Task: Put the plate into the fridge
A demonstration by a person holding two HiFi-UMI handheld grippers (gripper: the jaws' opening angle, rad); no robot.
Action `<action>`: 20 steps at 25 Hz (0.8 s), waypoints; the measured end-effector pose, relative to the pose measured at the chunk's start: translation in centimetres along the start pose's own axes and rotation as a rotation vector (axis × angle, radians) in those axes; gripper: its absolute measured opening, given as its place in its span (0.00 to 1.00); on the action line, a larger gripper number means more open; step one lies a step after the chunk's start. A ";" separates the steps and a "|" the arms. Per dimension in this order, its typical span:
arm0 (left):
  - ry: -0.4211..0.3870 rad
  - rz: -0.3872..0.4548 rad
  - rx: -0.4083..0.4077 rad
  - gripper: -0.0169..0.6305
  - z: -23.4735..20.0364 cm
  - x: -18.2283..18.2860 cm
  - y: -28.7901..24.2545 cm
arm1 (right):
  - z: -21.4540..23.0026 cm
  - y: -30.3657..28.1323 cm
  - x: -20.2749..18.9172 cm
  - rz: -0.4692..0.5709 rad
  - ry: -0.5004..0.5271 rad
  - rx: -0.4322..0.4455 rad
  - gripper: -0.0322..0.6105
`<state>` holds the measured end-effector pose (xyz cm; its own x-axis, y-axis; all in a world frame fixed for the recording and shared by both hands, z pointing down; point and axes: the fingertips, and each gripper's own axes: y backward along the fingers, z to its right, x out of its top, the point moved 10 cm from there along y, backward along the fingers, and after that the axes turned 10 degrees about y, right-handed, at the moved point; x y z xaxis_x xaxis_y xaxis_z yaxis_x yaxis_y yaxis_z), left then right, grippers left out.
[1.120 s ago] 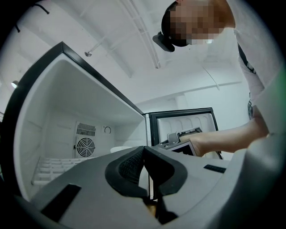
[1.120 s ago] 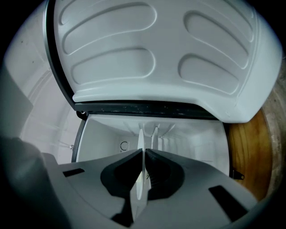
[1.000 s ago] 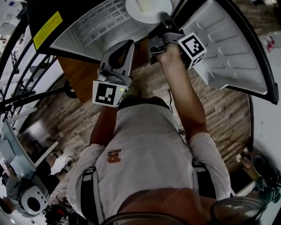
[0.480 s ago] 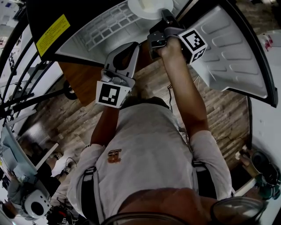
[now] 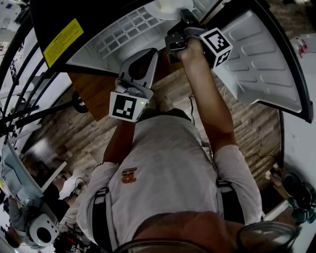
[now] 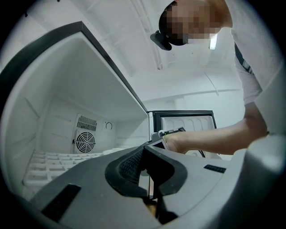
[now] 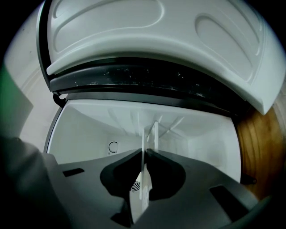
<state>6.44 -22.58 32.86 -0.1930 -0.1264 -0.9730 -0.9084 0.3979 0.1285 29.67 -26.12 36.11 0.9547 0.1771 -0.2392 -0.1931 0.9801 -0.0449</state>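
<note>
My right gripper (image 5: 181, 20) is shut on the rim of a white plate (image 5: 167, 6) and holds it inside the open fridge, over the white wire shelf (image 5: 118, 37). In the right gripper view the plate (image 7: 144, 181) shows edge-on as a thin white strip pinched between the closed jaws of the right gripper (image 7: 145, 154). My left gripper (image 5: 142, 55) hovers at the fridge's front edge, shut with nothing in it. From the left gripper view, the left gripper (image 6: 145, 166) points into the fridge, and the right gripper (image 6: 161, 136) and forearm reach in from the right.
The fridge door (image 5: 256, 59) stands open at the right, its moulded white liner facing me. A fan grille (image 6: 85, 142) sits on the back wall above the shelf (image 6: 53, 162). A yellow label (image 5: 61, 35) marks the fridge's black top. Wooden floor lies below.
The right gripper has carried the plate deeper into the fridge, so less of it shows at the head view's top edge. The left gripper has shifted slightly toward the fridge.
</note>
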 end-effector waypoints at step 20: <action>0.033 0.003 -0.038 0.06 -0.8 -0.1 -0.2 | -1.6 -0.4 1.3 -0.068 0.306 -0.034 0.11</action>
<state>6.34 -23.36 33.05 -0.2077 -0.1557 -0.9657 -0.9209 0.3639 0.1393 30.61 -26.40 34.26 0.8542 0.0708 -0.5151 -0.1433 0.9844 -0.1023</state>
